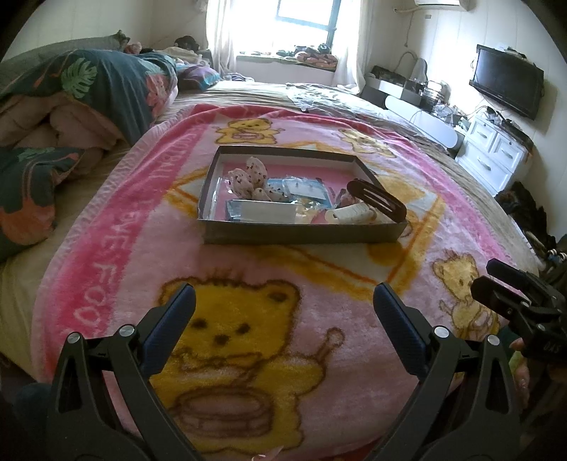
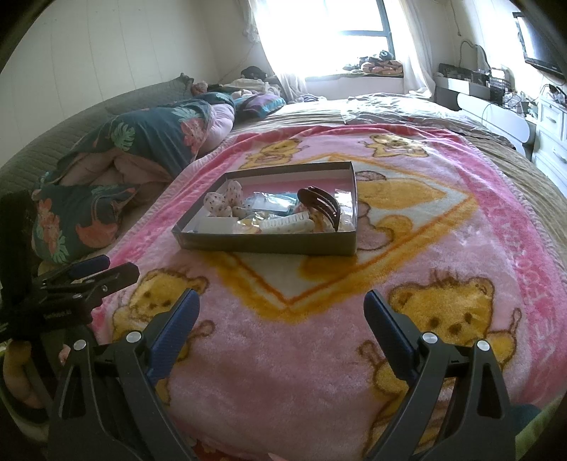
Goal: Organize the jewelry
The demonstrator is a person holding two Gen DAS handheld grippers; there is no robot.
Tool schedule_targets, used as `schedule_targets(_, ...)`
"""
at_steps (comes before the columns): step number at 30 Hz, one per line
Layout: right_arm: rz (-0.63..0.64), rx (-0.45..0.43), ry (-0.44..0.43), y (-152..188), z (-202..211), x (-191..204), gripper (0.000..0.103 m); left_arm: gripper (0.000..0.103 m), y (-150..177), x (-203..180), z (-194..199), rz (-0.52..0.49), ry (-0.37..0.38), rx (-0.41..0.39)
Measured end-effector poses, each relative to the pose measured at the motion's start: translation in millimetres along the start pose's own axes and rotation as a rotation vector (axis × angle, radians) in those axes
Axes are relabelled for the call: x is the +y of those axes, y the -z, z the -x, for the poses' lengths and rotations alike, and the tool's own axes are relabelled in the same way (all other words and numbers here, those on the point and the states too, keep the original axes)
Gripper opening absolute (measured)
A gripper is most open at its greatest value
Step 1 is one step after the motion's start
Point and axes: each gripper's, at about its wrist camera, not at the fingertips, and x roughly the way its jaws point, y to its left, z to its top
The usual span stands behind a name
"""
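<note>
A shallow grey box (image 1: 297,234) (image 2: 262,244) sits on a pink bear-print blanket (image 1: 319,337) (image 2: 283,337). Inside lie a dark brown hair claw (image 1: 377,198) (image 2: 319,207), a white hair clip (image 1: 351,215) (image 2: 287,225), spotted fabric scrunchies (image 1: 248,177) (image 2: 223,202) and small clear packets (image 1: 304,188) (image 2: 269,204). My left gripper (image 1: 283,301) hangs open over the blanket, well short of the box. My right gripper (image 2: 281,305) is open too, nothing between its fingers, also short of the box. Each gripper shows at the edge of the other's view.
A crumpled dark floral quilt (image 1: 71,106) (image 2: 124,159) lies left of the blanket. White drawers (image 1: 492,149) and a wall-mounted TV (image 1: 506,81) stand at the right beyond the bed edge. A bright window (image 1: 304,14) is at the back.
</note>
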Motion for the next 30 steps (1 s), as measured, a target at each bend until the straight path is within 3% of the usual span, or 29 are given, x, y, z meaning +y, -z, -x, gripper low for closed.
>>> schedule_targets(16,0.003,0.001,0.006,0,1,0,0.093,0.094,5,0,-1,-0.003,-0.012,0.01)
schedule_targets(22,0.007,-0.003,0.02,-1,3,-2,0.093,0.094,7,1,-1,0.011,0.019,0.017)
schedule_targets(28,-0.015,0.003,0.047,-6,0,-12,0.093,0.094,3,11,-4,0.041,-0.019,0.014)
schedule_targets(30,-0.034,-0.001,0.067,-9,-4,-22,0.099,0.094,-2,21,-8,0.077,-0.035,0.018)
